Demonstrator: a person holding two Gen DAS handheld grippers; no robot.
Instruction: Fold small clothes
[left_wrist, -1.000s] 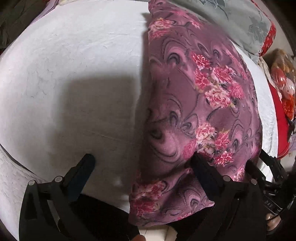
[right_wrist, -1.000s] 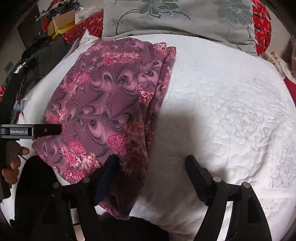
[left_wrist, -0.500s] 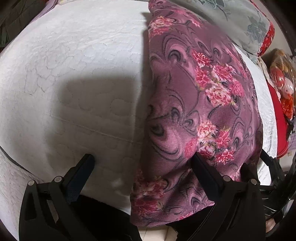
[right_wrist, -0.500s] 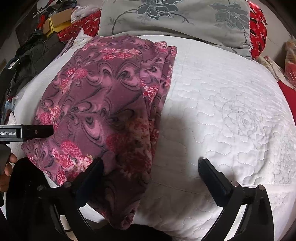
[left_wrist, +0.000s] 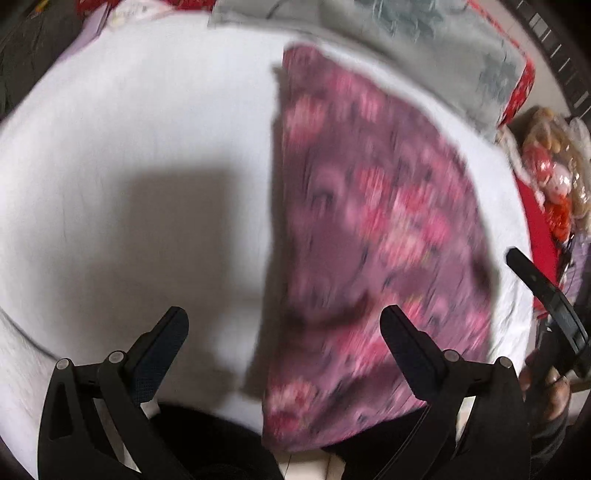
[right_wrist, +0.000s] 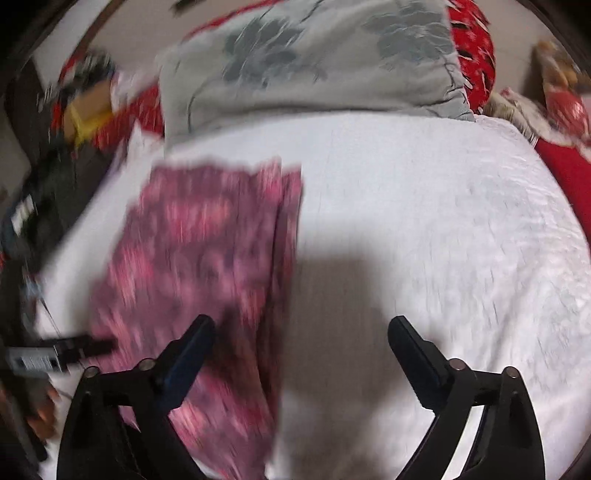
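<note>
The purple garment with pink flowers (left_wrist: 369, 221) lies folded lengthwise on the white quilted bed (left_wrist: 147, 147); both views are motion-blurred. My left gripper (left_wrist: 284, 325) hangs open above its near left edge, nothing pressed between the fingers. In the right wrist view the same garment (right_wrist: 199, 240) lies left of centre. My right gripper (right_wrist: 301, 325) is above its near right edge, jaws wide and closing, with only cloth edge and quilt (right_wrist: 443, 221) below the gap, not gripped. Each gripper shows in the other's view: the right one (left_wrist: 546, 295), the left one (right_wrist: 55, 354).
A grey floral pillow (right_wrist: 314, 62) lies along the far end of the bed, with red fabric (right_wrist: 476, 48) behind it. Dark clutter and boxes (right_wrist: 81, 110) sit off the bed's left side; packaged toys (left_wrist: 550, 173) sit off its right side.
Both grippers have lifted and drawn back from the garment, so more of the bed and pillow shows. The right jaws spread wider, then narrowed a little. The garment stays flat.
</note>
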